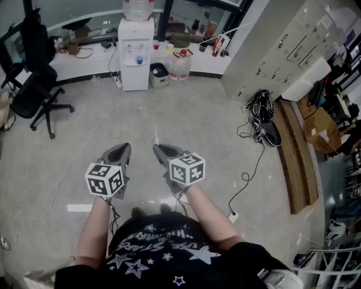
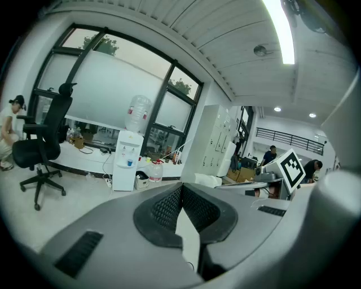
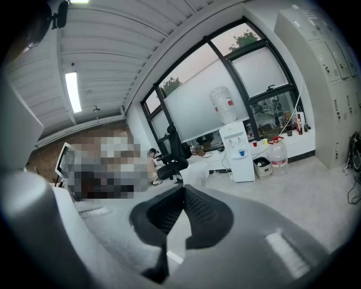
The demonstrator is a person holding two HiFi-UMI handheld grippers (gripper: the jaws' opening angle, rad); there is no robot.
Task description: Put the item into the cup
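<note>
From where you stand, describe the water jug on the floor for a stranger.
Find the window wall, then the white water dispenser against it. The jug stands on the floor to its right, clear with a red cap, not mounted like the bottle on top.

Bright even daylight from windows point(image 2: 113, 90), ceiling strip light point(image 2: 280, 31) glaring, strong fisheye edges, mosaic patch.

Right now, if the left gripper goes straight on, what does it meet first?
Nothing near: open floor ahead of the left gripper, jaws shut, empty. Far off, probably the water jug by the dispenser.
</note>
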